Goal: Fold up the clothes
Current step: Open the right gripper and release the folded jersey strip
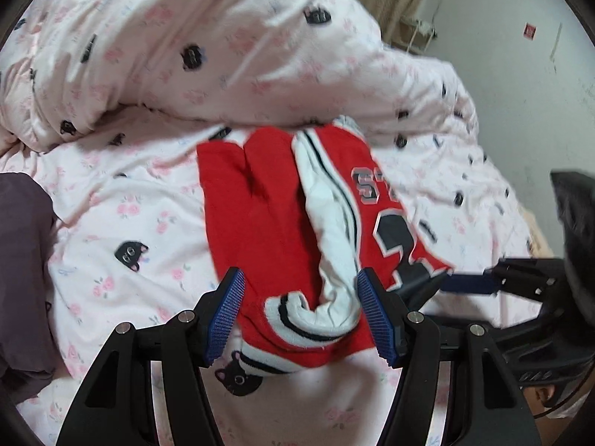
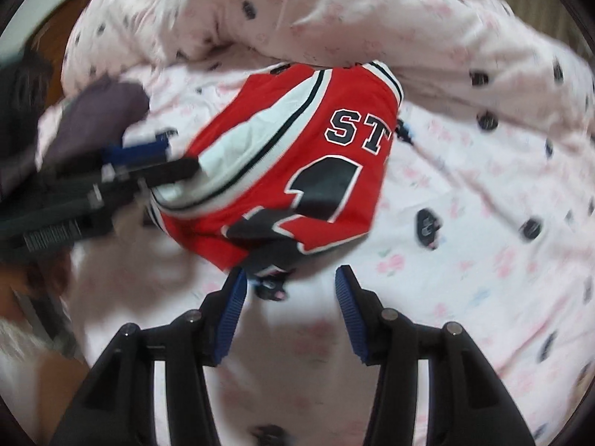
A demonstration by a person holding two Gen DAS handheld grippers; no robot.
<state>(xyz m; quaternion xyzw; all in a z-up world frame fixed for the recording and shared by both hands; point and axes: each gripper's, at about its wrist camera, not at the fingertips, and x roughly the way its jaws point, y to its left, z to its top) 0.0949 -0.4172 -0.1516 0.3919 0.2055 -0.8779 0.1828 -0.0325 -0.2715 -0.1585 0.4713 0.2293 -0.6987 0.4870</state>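
A red basketball jersey (image 1: 260, 215) with white and black trim and dark lettering lies folded lengthwise on the bed; it also shows in the right wrist view (image 2: 297, 156). My left gripper (image 1: 297, 312) is open, its blue pads on either side of the jersey's near end with gaps to the cloth. My right gripper (image 2: 290, 290) is open just off the jersey's near corner, holding nothing. The right gripper also shows at the jersey's right corner in the left wrist view (image 1: 465, 282). The left gripper shows at the jersey's left end in the right wrist view (image 2: 156, 163).
The bed sheet (image 1: 130, 223) is pink with flowers and black cat faces. A bunched duvet (image 1: 204, 37) of the same print lies behind the jersey. A dark purple garment (image 1: 22, 260) lies at the left. A wall and a curtain stand beyond the bed.
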